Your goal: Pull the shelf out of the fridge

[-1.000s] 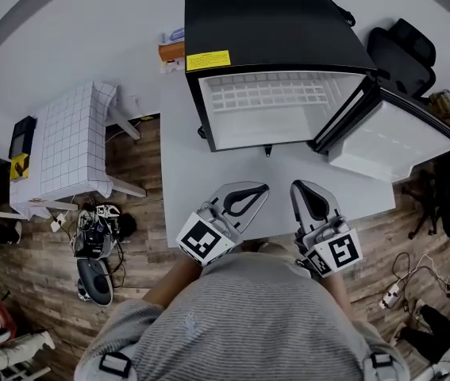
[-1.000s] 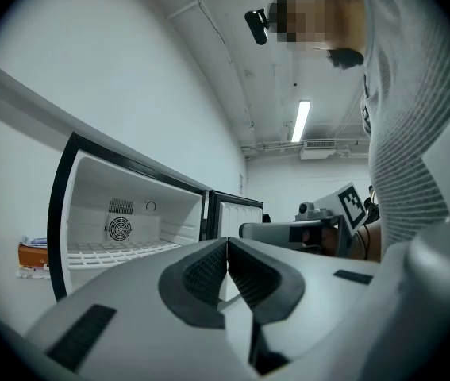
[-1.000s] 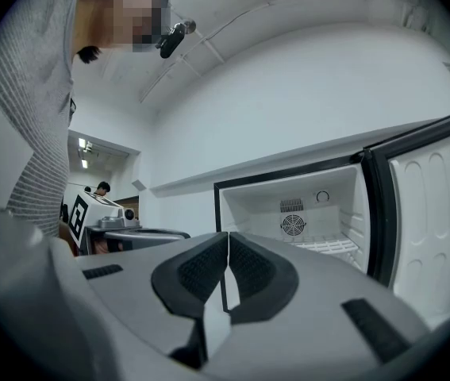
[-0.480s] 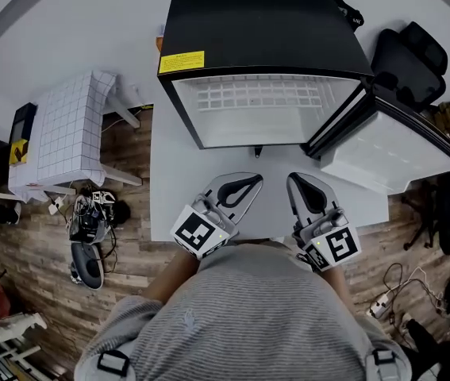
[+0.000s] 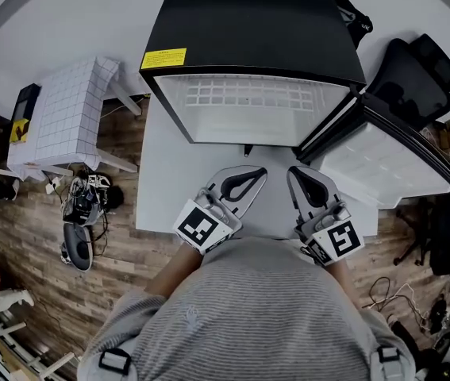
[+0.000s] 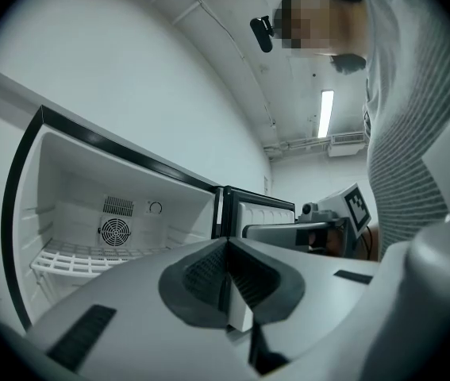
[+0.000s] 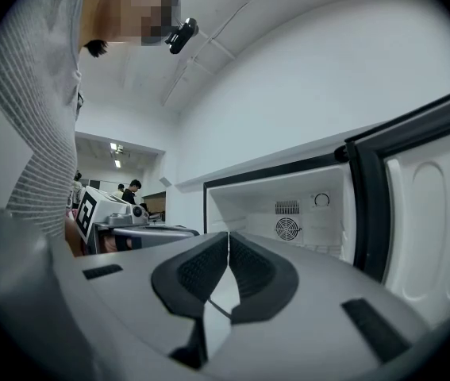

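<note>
**Shelf [image 5: 248, 95] in place inside fridge [image 5: 256, 22]; both tongs closed and empty**

Shelf: a white wire rack, lying level inside the cabinet. The head view shows it through the open front. In the left gripper view it runs out from the left inner wall and sits below the round fan grille [image 6: 115, 231] and the dial [image 6: 155, 208] on the back wall. No part of it projects past the cabinet mouth.

Fridge: black casing, standing on the pale bench [image 5: 169, 189], with a yellow label [image 5: 163, 58] at the front left corner of its top. The door [image 5: 383, 165] is swung wide open to the person's right, its white inner liner exposed.

Left tongs [image 5: 260, 171]: held level over the bench in front of the opening and pointed toward it. The jaws are together, dark pads meeting at the tips, with nothing between them. They are clear of the fridge and the shelf.

Right tongs [image 5: 297, 173]: just beside the left pair at the same attitude. The jaws are closed tip to tip and hold nothing, with no contact with door, cabinet or shelf.

Surroundings: a small table with a checked cloth [image 5: 66, 117] stands left of the bench. A black chair [image 5: 415, 70] is behind the door. Cables and oddments lie on the wooden floor [image 5: 18, 236]
</note>
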Available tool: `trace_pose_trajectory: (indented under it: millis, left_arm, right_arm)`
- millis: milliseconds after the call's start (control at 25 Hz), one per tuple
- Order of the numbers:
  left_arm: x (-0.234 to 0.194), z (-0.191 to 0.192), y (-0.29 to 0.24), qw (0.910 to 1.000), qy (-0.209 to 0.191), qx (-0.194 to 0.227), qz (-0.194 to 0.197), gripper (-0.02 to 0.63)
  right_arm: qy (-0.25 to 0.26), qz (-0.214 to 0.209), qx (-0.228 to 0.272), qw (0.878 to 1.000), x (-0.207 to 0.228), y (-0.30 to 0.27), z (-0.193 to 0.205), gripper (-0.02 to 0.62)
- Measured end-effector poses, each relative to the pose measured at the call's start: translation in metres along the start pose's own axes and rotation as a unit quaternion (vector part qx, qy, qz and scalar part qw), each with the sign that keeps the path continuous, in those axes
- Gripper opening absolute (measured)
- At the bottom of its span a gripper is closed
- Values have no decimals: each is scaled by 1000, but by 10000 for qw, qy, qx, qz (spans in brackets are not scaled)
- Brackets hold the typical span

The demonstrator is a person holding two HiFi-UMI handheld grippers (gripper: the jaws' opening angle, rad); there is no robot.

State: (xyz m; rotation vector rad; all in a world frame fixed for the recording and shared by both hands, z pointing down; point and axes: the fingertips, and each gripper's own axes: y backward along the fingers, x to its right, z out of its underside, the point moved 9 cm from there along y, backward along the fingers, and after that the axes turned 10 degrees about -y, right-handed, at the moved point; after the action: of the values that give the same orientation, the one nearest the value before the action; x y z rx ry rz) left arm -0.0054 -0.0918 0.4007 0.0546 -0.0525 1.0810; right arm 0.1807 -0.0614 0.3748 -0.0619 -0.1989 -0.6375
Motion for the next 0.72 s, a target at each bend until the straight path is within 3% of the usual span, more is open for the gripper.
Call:
trace_pose_trajectory:
  millis: [320, 720]
  left_arm:
    - [-2, 1, -1, 9996, -16, 55, -277, 12]
    - [1, 0, -7, 9994, 61, 98, -324, 12]
  right_arm:
    - [47, -274, 25, 9996, 4, -9, -1, 14]
    - [-13, -351, 44, 9994, 3, -9, -1, 14]
